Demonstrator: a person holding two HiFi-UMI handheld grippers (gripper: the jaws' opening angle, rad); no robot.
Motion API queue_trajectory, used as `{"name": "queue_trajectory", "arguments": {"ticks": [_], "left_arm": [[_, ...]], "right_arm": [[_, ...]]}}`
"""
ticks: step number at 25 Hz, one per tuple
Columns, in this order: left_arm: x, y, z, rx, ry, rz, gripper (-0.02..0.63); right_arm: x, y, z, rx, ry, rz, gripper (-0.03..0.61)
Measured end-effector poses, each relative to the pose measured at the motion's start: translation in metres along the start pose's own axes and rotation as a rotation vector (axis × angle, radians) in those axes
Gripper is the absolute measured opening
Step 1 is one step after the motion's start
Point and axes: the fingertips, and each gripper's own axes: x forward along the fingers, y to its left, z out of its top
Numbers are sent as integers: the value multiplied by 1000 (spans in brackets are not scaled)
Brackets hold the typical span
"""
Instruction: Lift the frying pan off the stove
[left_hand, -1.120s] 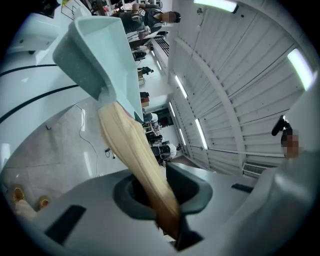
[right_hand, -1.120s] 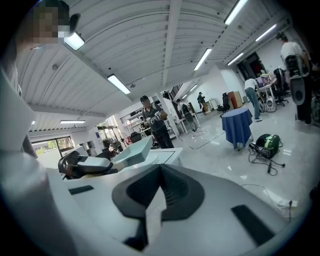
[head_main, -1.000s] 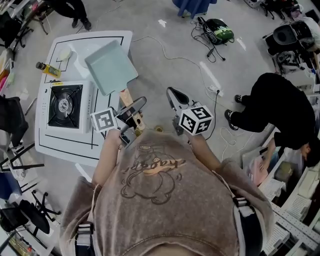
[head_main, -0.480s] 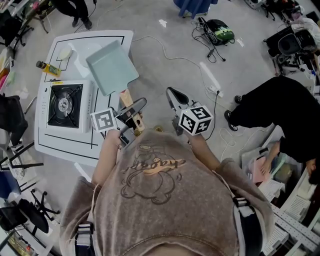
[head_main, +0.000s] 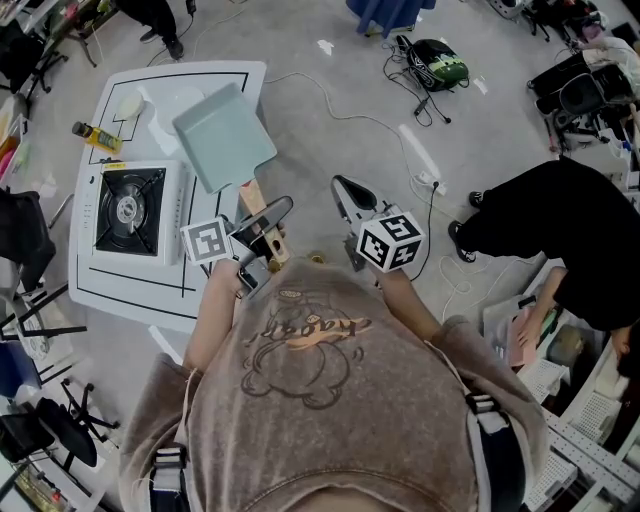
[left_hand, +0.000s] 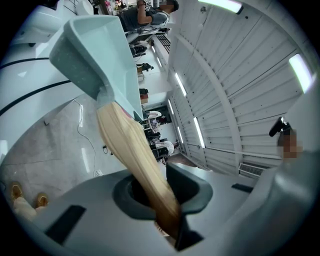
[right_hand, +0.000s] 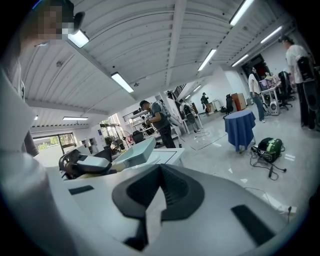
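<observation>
Pan: the pale green frying pan (head_main: 222, 135) is up in the air over the right edge of the table (head_main: 215, 75), clear of the stove.
Stove: the stove (head_main: 128, 210) sits by the table's left edge, with nothing on top.
Left gripper: the left gripper (head_main: 265, 225) squeezes the wooden handle (head_main: 255, 200) near its end.
Right gripper: the right gripper (head_main: 345, 192) has its jaws closed together with nothing in them. It is out past the table's edge.
Do it well: I think the pan will want to tip, so squeeze hard, hold it flat and go slow.
</observation>
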Motion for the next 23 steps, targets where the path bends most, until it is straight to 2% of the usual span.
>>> {"name": "queue_trajectory", "arguments": {"ticks": [23], "left_arm": [[-4, -4, -1, 2, -20, -12, 71]], "right_arm": [[-4, 9, 1, -7, -3, 20, -3]]}}
